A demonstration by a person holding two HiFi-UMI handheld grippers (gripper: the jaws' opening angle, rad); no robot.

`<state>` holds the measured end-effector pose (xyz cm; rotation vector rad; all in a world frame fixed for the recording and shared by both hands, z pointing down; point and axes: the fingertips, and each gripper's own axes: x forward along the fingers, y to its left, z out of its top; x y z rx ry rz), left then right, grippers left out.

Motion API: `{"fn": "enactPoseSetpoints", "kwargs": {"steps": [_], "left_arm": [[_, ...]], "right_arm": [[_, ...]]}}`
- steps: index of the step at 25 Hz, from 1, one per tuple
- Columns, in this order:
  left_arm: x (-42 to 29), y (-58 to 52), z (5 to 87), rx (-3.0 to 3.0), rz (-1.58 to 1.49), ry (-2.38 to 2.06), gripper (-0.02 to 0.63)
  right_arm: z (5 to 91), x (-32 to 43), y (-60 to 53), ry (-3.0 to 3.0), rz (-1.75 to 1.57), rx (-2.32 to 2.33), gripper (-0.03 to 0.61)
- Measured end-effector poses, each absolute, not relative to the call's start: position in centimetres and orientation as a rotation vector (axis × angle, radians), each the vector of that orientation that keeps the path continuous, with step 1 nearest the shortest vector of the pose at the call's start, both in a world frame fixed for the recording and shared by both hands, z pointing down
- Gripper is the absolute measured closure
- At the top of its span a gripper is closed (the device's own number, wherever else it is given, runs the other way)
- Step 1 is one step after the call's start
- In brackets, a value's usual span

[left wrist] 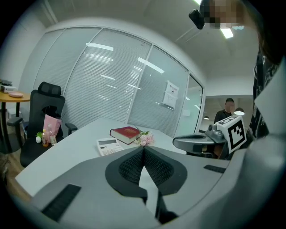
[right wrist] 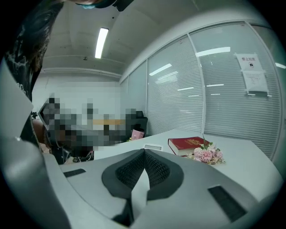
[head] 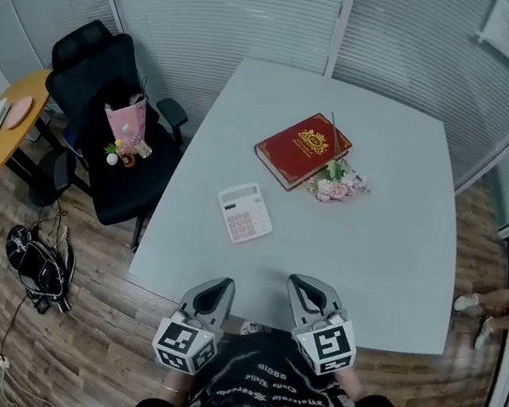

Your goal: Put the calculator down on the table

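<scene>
White calculator [head: 245, 212] is laid flat on the surface [head: 387, 265]; left tool [head: 221, 285] and right tool [head: 300, 282] are pressed together, nothing pinched.

Matt plastic, a smooth tabletop, wood-plank flooring.
The table [head: 394, 219] looks smooth and matt. The calculator [head: 245, 212] is white plastic. The book [head: 302, 150] has a red, faintly glossy cover with gilt. The floor [head: 91, 344] at lower left is brown wood planks. The chair [head: 93, 79] at upper left is black, perhaps mesh cloth.

You have one calculator [head: 245, 212], one red book [head: 302, 150] and one bunch of flowers [head: 338, 184] on one counter [head: 378, 264] — plus two tongs, the left tongs [head: 220, 285] and the right tongs [head: 303, 283].
</scene>
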<state>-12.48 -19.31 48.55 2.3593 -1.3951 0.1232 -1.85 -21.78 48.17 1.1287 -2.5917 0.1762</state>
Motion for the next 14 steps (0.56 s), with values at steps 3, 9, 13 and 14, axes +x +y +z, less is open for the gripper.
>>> {"fn": "enactPoseSetpoints", "kwargs": {"steps": [3, 9, 13, 14], "left_arm": [[-12.31, -19.14, 48.61, 2.388, 0.168, -1.410, 0.594], [-12.17, -19.21, 48.41, 2.404, 0.167, -1.413, 0.594], [-12.13, -19.18, 48.23, 2.404, 0.154, -1.409, 0.594], [-12.09, -19.16, 48.20, 2.404, 0.153, -1.406, 0.594]], "right_arm": [[47.86, -2.01, -21.81, -2.598, 0.170, 1.130, 0.572], [47.29, -2.23, -21.81, -2.599, 0.151, 1.134, 0.572], [47.48, -2.14, -21.64, -2.594, 0.110, 1.119, 0.572], [47.53, -2.12, -21.61, -2.599, 0.096, 1.115, 0.572]]}}
